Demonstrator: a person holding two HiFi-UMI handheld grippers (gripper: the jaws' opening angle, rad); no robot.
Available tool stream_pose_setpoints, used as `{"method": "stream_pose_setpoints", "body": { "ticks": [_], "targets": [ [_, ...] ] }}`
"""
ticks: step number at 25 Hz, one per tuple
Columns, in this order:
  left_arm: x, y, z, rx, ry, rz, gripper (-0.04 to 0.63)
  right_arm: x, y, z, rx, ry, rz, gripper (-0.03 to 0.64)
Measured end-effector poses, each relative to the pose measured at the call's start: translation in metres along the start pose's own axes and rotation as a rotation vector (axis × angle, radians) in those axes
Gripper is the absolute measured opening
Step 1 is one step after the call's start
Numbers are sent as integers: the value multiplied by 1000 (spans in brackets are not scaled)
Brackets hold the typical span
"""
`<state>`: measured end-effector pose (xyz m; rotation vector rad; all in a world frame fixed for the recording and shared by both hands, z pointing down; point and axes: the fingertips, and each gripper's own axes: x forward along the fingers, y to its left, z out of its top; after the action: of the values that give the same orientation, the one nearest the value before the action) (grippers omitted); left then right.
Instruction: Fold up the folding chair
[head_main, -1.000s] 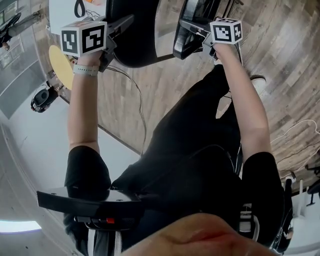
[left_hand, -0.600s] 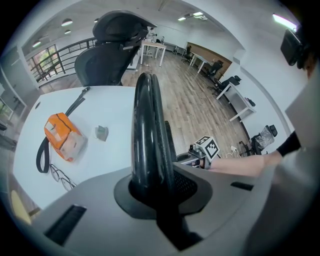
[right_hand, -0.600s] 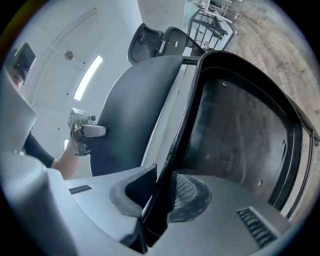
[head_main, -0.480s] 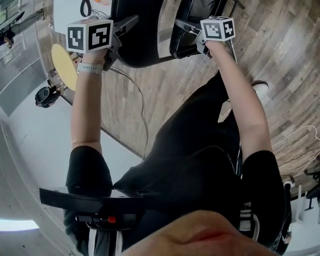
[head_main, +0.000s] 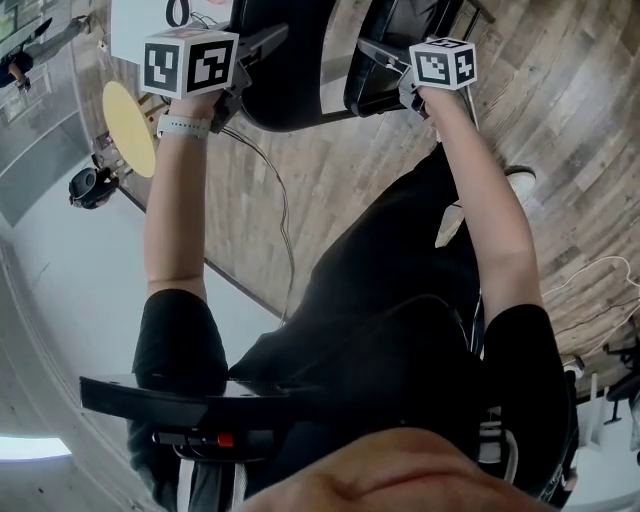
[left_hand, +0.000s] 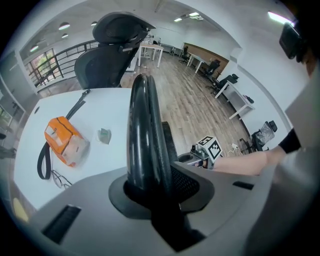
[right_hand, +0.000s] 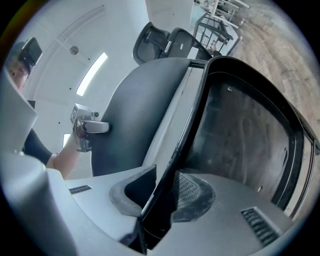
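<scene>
Head view is showing the chair (head_main: 285, 75) standing on the wood floor (head_main: 330, 190) ahead of the person, beside a white table (left_hand: 75, 107); the left gripper (head_main: 262, 42) is pointing steeply down over the back's rim, its jaws having just been opening, narrow, the rim sitting between them; the right gripper (head_main: 372, 52) is clamping the seat's thin edge.
</scene>
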<state>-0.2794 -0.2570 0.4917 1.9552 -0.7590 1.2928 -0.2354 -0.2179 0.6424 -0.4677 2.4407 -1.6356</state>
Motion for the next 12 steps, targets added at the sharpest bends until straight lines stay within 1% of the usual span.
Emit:
{"method": "stream_pose_setpoints", "body": {
  "ticks": [1,3,5,6,8,9,10,12],
  "targets": [
    [0,1,1,27,-5,17,97,-1,3,1,-15,-6,11,72],
    [-4,4,2,75,-24,64,145,-3,4,2,-6,-11,11,143],
    [-13,10,5,78,-68,105,177,-10,-4,-1,7,-5,-29,211],
    [-19,12,7,65,-100,121,188,-16,-9,-3,12,-4,-53,224],
    [-32,16,9,38,-181,155,210,-31,-16,-4,8,-3,-95,241],
    [-41,18,10,39,-231,185,210,-39,-17,-4,-9,-2,-115,244],
    [-52,19,10,57,-288,230,210,-46,-16,-2,-41,-3,-136,245],
    [-76,19,7,132,-392,347,210,-62,-9,5,-141,-18,-179,245]
  ]
}}
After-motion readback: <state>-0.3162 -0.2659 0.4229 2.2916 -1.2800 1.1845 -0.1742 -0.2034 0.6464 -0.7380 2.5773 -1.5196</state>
